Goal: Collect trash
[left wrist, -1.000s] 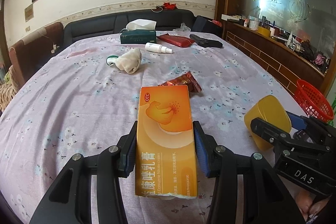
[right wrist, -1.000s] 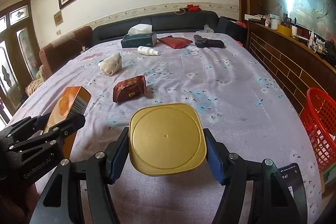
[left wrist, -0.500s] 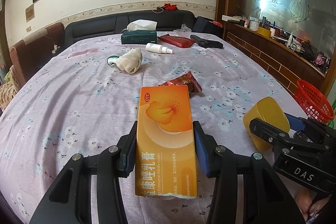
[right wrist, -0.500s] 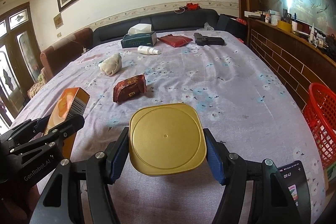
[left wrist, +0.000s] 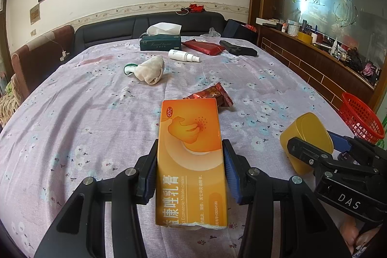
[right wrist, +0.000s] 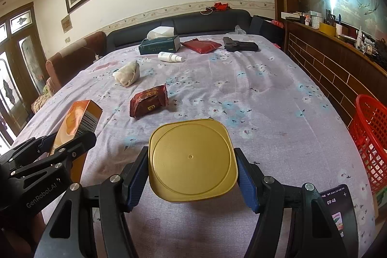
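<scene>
A: Cream box (left wrist: 191, 161) first, on your left: your left gripper (left wrist: 189, 171) is clamped on its long sides, blue pads pressed flat against the orange card, the torn end toward you.

B: And beyond it on the desk (left wrist: 84, 113)?

A: A crumpled cloth bundle (left wrist: 150, 70) lies well out to the left of centre. Just past the far end of the box you have a dark red snack wrapper (left wrist: 211, 97), lying flat on the flowered cloth. At the far edge, left to right: a green tissue box (left wrist: 160, 42), a white spray bottle (left wrist: 183, 55), a red pouch (left wrist: 203, 47), a black pistol-shaped thing (left wrist: 238, 49).

B: My right side?

A: Your right gripper (right wrist: 191, 173) holds the yellow tub (right wrist: 192, 158), its fingers closed on the two opposite sides, the flat round-cornered face up toward the camera. It sits above the desk, near your left gripper.

B: The bin?

A: The red basket (right wrist: 370, 139) stands off the right edge of the desk, below its level, beside the brick-patterned wall.
</scene>
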### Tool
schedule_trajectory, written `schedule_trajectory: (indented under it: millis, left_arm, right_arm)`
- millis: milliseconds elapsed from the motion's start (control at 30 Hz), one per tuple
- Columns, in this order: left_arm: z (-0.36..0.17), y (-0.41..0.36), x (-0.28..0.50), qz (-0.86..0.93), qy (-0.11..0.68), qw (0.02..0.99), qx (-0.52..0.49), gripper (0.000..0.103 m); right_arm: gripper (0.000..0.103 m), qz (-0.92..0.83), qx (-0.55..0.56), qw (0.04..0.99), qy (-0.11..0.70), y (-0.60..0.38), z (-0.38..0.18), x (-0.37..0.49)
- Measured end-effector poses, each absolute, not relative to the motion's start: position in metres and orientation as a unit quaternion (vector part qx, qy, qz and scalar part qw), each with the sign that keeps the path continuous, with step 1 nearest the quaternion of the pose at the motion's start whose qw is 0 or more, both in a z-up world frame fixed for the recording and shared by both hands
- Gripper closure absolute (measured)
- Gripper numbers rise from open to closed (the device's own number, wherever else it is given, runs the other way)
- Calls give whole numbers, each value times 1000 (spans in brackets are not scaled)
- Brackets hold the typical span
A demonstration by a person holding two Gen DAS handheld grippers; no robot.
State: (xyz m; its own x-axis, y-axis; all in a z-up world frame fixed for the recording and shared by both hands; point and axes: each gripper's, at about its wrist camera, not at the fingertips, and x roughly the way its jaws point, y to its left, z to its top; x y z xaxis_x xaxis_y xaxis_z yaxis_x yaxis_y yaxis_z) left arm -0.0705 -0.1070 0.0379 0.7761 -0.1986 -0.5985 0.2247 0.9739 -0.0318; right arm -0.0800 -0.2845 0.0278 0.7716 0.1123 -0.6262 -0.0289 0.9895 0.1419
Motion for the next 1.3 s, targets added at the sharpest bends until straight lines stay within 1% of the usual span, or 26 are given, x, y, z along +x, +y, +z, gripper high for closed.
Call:
schedule_trajectory:
  millis: [533,1067,1300]
  left_arm:
    - [38,-107,-71,-109,316,942,22,57]
    - [38,-109,-70,-112,319,941,22,57]
    - [50,-106,-78,-125,313,941,7,57]
  right_arm:
    - [32,27,61,940,335,-287,29,-82]
    - [32,9,58,944,326,-296,45,-95]
    - [32,9,58,946,320,-298,52,-101]
